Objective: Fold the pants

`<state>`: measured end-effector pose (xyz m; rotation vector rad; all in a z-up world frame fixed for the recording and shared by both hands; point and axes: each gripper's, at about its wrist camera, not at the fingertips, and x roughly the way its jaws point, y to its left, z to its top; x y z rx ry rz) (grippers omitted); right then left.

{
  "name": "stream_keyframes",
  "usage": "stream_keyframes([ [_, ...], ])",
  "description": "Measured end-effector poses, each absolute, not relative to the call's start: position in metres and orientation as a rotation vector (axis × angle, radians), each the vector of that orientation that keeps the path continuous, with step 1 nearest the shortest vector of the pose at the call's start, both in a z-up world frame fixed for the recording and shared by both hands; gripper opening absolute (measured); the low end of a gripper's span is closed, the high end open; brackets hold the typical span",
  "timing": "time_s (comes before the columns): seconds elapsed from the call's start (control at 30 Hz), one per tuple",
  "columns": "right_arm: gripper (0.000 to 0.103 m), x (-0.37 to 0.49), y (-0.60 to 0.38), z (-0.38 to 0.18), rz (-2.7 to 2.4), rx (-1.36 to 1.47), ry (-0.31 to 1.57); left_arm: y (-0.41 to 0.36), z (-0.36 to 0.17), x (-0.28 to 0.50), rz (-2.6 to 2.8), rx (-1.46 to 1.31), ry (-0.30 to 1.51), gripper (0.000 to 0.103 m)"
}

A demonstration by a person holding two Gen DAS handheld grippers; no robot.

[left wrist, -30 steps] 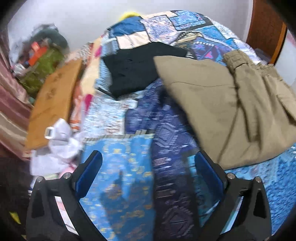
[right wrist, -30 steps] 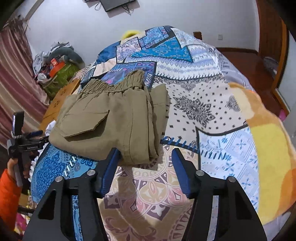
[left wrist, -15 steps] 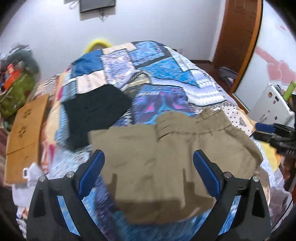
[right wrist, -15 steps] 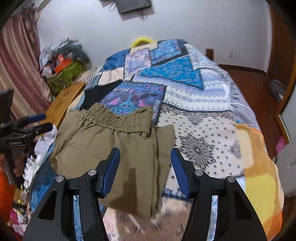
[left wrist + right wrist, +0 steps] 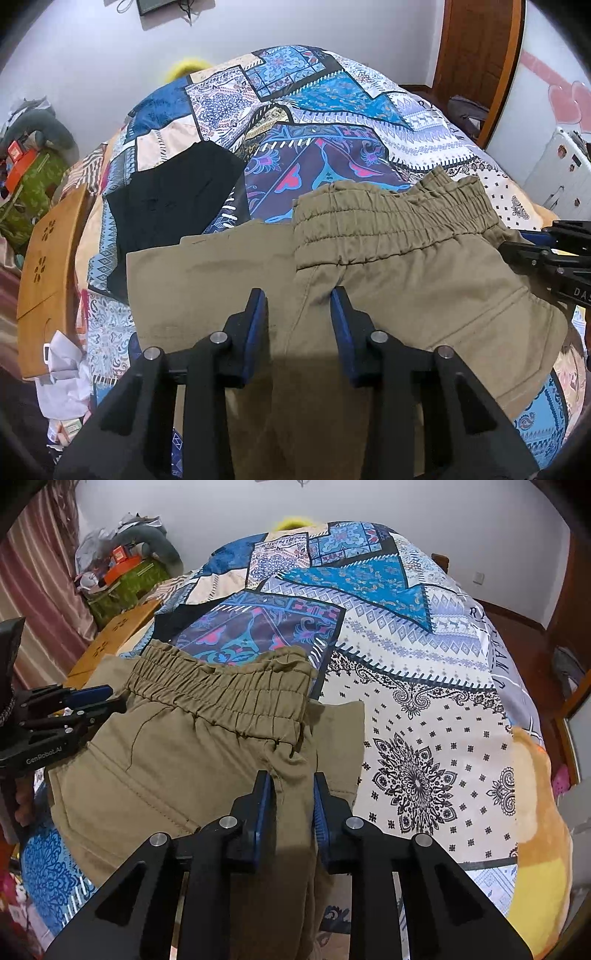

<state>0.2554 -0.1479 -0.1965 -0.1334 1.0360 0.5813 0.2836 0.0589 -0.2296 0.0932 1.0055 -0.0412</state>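
Both tongs had just been closing, and khaki cloth lay between each pair of pads! The left tongs (image 5: 298,295) sat partly clenched over the khaki pants (image 5: 424,280), seemingly bunching a ridge of fabric; the right tongs (image 5: 293,779) pinched a fold just below the elastic waistband (image 5: 221,690). The pants lay on the patchwork bedspread (image 5: 424,701), directly ahead of both (waistband farthest away), their long axis running side to side between the tongs.
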Motion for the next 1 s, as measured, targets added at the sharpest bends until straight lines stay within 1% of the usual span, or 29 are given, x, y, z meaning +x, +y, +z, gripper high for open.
stream_keyframes([
  [0.1, 0.02, 0.256, -0.149, -0.186, 0.598, -0.149, 1.055, 0.068, -0.218, 0.28, -0.061, 0.071, 1.004, 0.042],
  [0.17, 0.02, 0.253, -0.153, -0.177, 0.603, -0.156, 1.049, 0.079, -0.204, 0.273, -0.045, 0.062, 0.971, 0.044],
  [0.2, 0.021, 0.252, -0.154, -0.172, 0.598, -0.167, 1.037, 0.088, -0.195, 0.269, -0.032, 0.05, 0.947, 0.051],
  [0.23, 0.023, 0.251, -0.156, -0.169, 0.595, -0.174, 1.029, 0.097, -0.187, 0.265, -0.022, 0.029, 0.928, 0.055],
  [0.27, 0.027, 0.249, -0.158, -0.163, 0.591, -0.179, 1.013, 0.106, -0.18, 0.262, -0.016, 0.0, 0.91, 0.063],
  [0.3, 0.034, 0.248, -0.16, -0.159, 0.588, -0.174, 1.001, 0.114, -0.176, 0.259, -0.013, -0.023, 0.898, 0.067],
  [0.33, 0.039, 0.247, -0.162, -0.155, 0.585, -0.168, 0.987, 0.12, -0.173, 0.257, -0.011, -0.043, 0.891, 0.068],
  [0.37, 0.049, 0.245, -0.165, -0.15, 0.577, -0.155, 0.965, 0.128, -0.171, 0.254, -0.006, -0.059, 0.889, 0.07],
  [0.4, 0.055, 0.243, -0.167, -0.147, 0.567, -0.143, 0.947, 0.132, -0.171, 0.252, -0.002, -0.065, 0.892, 0.072],
  [0.43, 0.067, 0.243, -0.168, -0.146, 0.558, -0.134, 0.936, 0.136, -0.174, 0.251, 0.005, -0.067, 0.9, 0.073],
  [0.47, 0.076, 0.241, -0.17, -0.144, 0.542, -0.113, 0.919, 0.138, -0.176, 0.251, 0.01, -0.067, 0.906, 0.077],
  [0.5, 0.078, 0.24, -0.171, -0.143, 0.541, -0.097, 0.912, 0.142, -0.181, 0.249, 0.017, -0.07, 0.915, 0.08],
  [0.77, 0.079, 0.247, -0.167, -0.18, 0.55, -0.05, 1.03, 0.154, -0.241, 0.255, -0.013, -0.161, 1.068, 0.081],
  [0.87, 0.078, 0.252, -0.168, -0.197, 0.556, -0.034, 1.099, 0.149, -0.252, 0.26, -0.041, -0.173, 1.101, 0.077],
  [1.0, 0.079, 0.261, -0.175, -0.206, 0.59, 0.054, 1.133, 0.15, -0.252, 0.265, -0.069, -0.199, 1.099, 0.075],
])
